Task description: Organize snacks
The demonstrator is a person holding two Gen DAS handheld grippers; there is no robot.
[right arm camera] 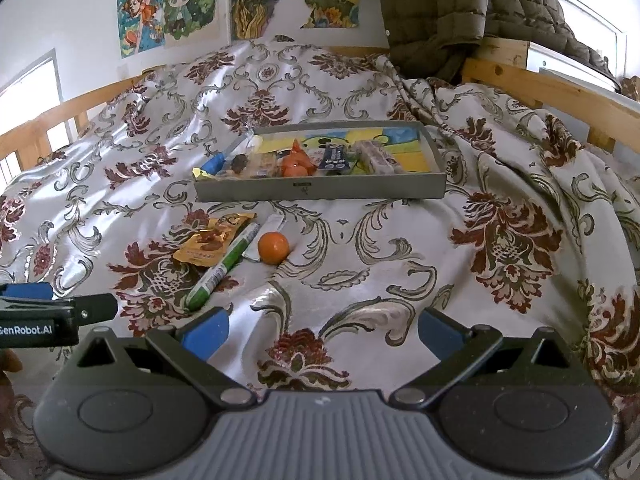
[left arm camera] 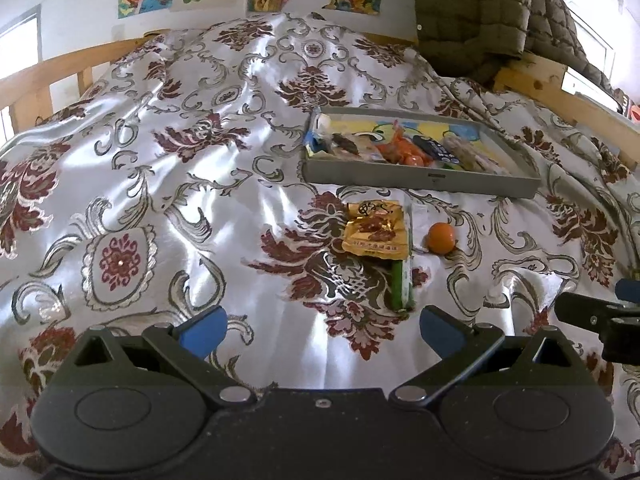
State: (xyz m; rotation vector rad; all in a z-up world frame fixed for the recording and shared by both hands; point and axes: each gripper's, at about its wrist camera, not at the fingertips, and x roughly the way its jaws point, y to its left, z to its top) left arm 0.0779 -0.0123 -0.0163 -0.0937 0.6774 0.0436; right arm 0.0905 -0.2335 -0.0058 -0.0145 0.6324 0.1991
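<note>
a shallow grey rectangular tray [right arm camera: 320, 190] rests on the patterned bedspread, its floor printed with a bright cartoon picture. inside, a row of wrapped snacks crowds the near wall: a blue-and-yellow packet [right arm camera: 212, 166] at the left end, orange wrapped sweets [right arm camera: 296, 162] in the middle, a dark blue bar [right arm camera: 335, 158] beside them. in front of the tray, well apart from it, lie a flat yellow-orange foil packet [left arm camera: 376, 230], a long green-and-white stick packet [right arm camera: 224, 266] touching its edge, and a small round orange ball-shaped snack [left arm camera: 441, 238] near them.
</note>
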